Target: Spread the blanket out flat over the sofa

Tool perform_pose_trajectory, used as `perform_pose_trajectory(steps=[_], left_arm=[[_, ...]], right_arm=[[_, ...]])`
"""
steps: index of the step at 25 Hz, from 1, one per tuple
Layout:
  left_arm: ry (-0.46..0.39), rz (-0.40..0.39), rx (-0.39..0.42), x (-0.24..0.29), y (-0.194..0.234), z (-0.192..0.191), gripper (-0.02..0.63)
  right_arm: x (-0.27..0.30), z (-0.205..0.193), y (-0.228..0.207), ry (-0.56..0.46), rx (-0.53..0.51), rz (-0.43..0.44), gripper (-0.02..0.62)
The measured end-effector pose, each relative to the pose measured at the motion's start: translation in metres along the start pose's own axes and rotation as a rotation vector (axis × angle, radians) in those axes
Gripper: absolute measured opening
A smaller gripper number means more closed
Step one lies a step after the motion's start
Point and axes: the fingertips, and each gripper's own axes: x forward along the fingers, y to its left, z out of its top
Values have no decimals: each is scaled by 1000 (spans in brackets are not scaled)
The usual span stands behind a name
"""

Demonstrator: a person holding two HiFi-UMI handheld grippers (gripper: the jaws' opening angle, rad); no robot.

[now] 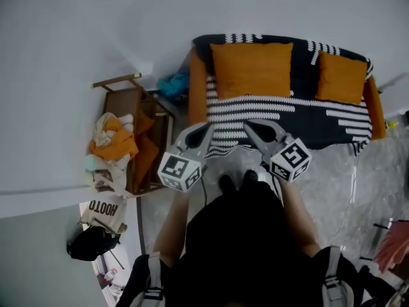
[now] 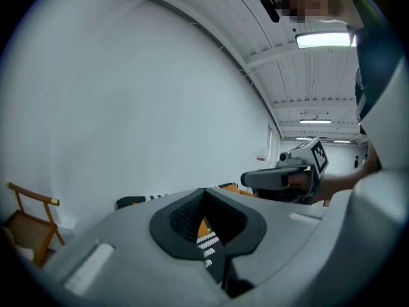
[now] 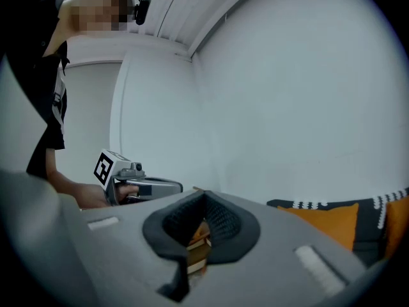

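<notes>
While held side by side in front of the person, closed and empty, both clear of the cloth. Left gripper (image 1: 199, 132): jaws pressed together at the tips, nothing pinched between them. Right gripper (image 1: 250, 128): jaws likewise together, gripping nothing. In the head view, both overlapping the near edge of the blanket (image 1: 287, 110) but apart from it. In both gripper views, only far-off furniture visible through the small opening behind the meeting tips.

Dark blanket with white stripes draped over the orange sofa (image 1: 197, 88), covering backrest and seat, near edge hanging down the front. Two orange cushions on it against the back: a large one (image 1: 252, 69) toward the left, a smaller one (image 1: 342, 77) toward the right. Beside the sofa's left arm, a crumpled teal cloth (image 1: 172, 85). Further left, a wooden rack (image 1: 128, 98) with a heap of orange and pale clothes (image 1: 114, 142).
</notes>
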Motion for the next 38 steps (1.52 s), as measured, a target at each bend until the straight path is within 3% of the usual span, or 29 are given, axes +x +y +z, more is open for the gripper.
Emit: perform_pose_trajectory(steps=[11,38], left_arm=[[-38,-43,-16,-9,-16,21,11],[-24,-43,-17,-5,-22,16,11]], right_arm=[[13,5,27,6,-11,27,3],[6,1,25,10,-31,26,3]])
